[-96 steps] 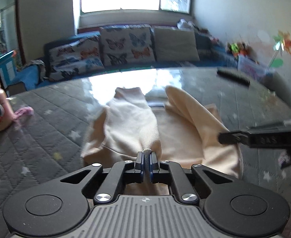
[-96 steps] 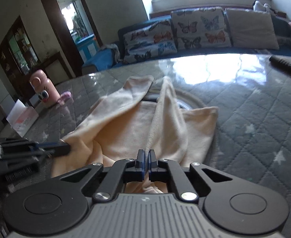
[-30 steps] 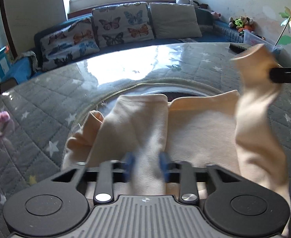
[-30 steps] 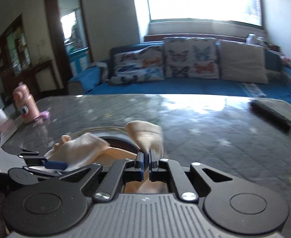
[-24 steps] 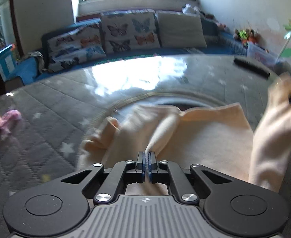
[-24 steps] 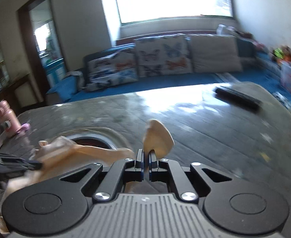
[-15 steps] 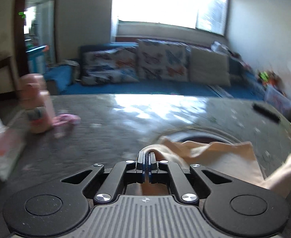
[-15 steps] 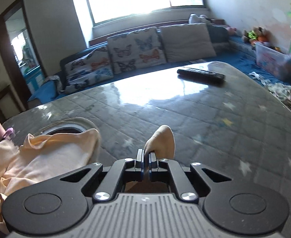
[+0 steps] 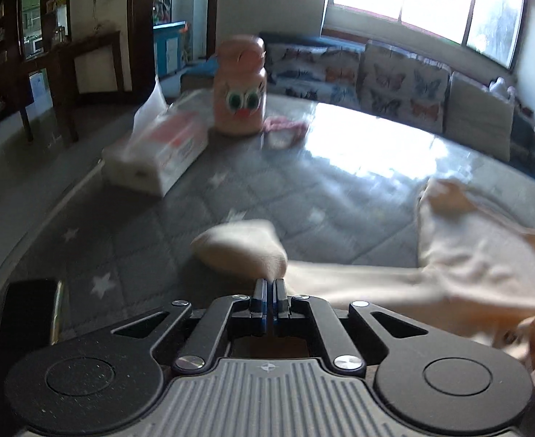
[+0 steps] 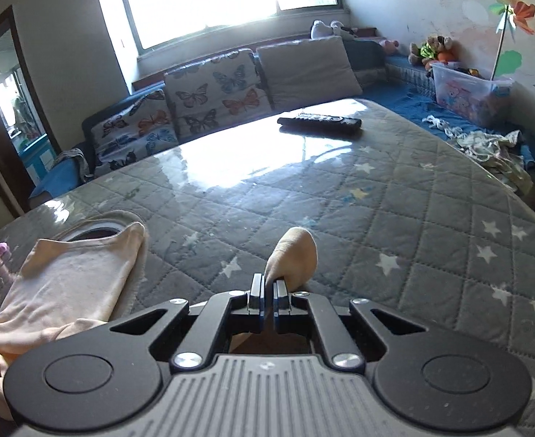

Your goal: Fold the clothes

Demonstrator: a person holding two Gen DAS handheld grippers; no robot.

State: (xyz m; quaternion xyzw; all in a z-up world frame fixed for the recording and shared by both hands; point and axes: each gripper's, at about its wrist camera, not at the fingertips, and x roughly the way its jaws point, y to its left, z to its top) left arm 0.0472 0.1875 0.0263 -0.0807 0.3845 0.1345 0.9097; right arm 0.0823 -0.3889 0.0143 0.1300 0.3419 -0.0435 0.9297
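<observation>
I have swung both grippers apart, so the cream garment (image 9: 482, 266) that was bunched now stretches across the quilted bench (image 10: 376, 196), left gripper (image 9: 269, 291) and right gripper (image 10: 267, 287) fingers each pinched on a sleeve end, ready for flattening.

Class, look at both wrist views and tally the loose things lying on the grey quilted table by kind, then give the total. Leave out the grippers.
Cream garment: 1
Pink owl-faced bottle: 1
Tissue pack: 1
Black remote control: 1
Small pink item beside the bottle, too blurred to name: 1
Total: 5
</observation>
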